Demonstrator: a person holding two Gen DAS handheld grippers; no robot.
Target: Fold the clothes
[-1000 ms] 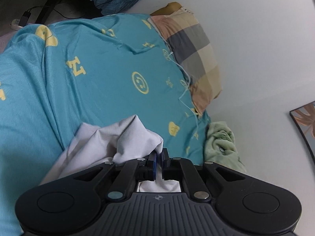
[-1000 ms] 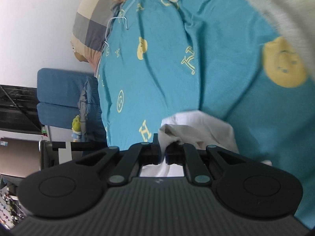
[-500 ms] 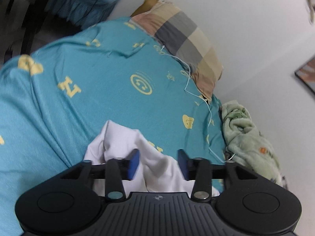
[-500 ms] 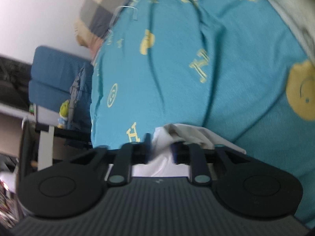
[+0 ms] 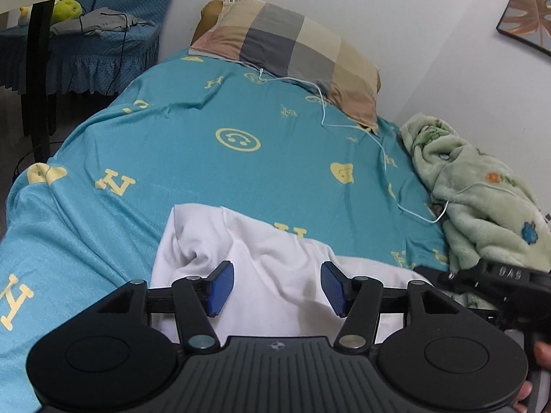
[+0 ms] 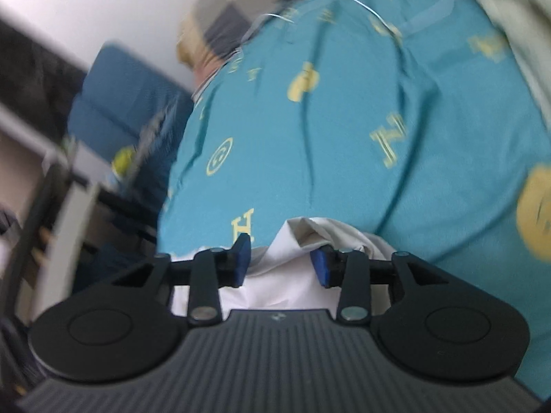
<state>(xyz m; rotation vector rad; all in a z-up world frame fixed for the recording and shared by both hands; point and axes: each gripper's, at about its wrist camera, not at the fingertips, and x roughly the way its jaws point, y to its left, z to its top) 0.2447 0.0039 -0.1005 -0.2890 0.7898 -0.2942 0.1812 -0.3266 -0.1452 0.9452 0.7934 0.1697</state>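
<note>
A white garment (image 5: 275, 268) lies rumpled on the teal bedsheet (image 5: 206, 158), close in front of both grippers. My left gripper (image 5: 277, 289) is open, its blue pads wide apart above the cloth and holding nothing. My right gripper (image 6: 280, 263) is open too, with a bunched fold of the white garment (image 6: 310, 237) lying loose between its pads. The right gripper's black body (image 5: 499, 289) shows at the right edge of the left wrist view. The right wrist view is motion-blurred.
A checked pillow (image 5: 292, 51) lies at the head of the bed by the white wall. A pale green blanket (image 5: 482, 199) is heaped at the right with a thin white cable (image 5: 382, 151) across the sheet. A blue covered table (image 5: 86, 51) stands left.
Both grippers were shut on the white garment a second ago; both have opened and let it go. The garment now lies spread on the sheet. Both cameras swung.
</note>
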